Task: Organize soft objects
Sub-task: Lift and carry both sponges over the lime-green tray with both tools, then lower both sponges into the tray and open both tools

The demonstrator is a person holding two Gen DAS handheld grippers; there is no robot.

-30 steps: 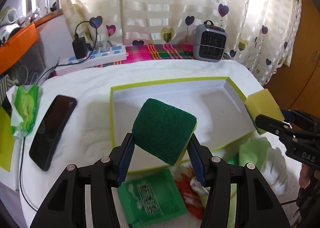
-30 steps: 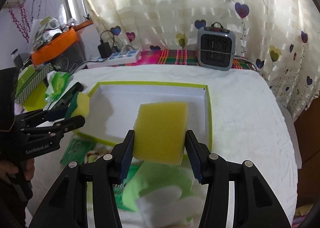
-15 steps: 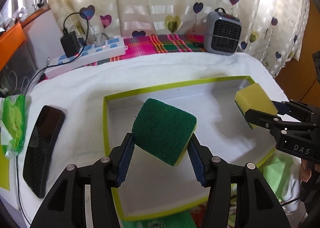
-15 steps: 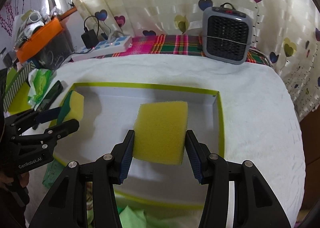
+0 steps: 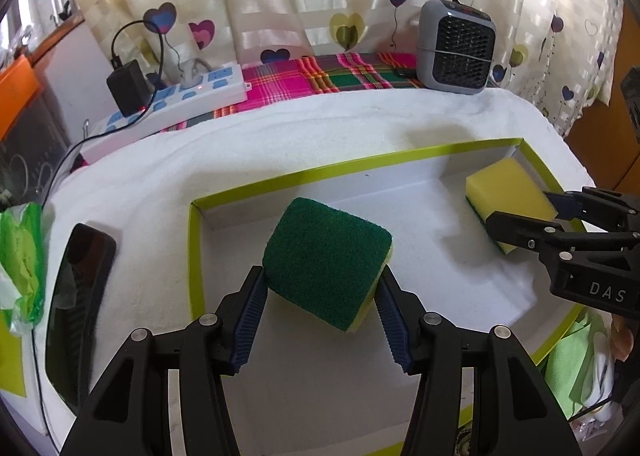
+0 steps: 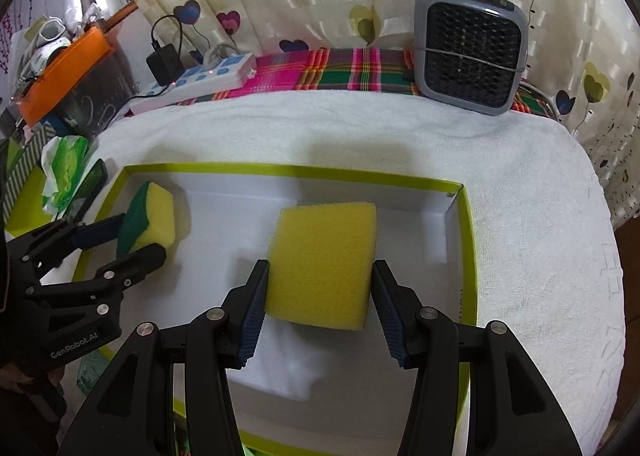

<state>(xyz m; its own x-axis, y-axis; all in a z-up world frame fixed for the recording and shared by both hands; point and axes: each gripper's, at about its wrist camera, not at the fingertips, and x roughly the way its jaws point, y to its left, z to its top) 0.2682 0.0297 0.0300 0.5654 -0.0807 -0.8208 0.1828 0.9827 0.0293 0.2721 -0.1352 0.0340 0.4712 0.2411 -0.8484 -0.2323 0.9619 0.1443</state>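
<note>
Two sponges sit clamped in my tools above the green-rimmed box (image 5: 192,256): my left tool (image 5: 320,288) grips the first sponge (image 5: 326,260), scrubber side up, at 9 o'clock; my right tool (image 6: 318,288) squeezes the second sponge (image 6: 322,260), yellow side up, at 3 o'clock.

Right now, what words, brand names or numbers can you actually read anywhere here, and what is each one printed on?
"DAS": white letters on the body of the right gripper, seen from the left wrist; more may be cut off at the frame edge.
"GenRobot.AI": white letters on the body of the left gripper, seen from the right wrist.
Small print along the right rim of the green-edged box: too small to read.
Red display on the grey heater: blurred, unreadable.
</note>
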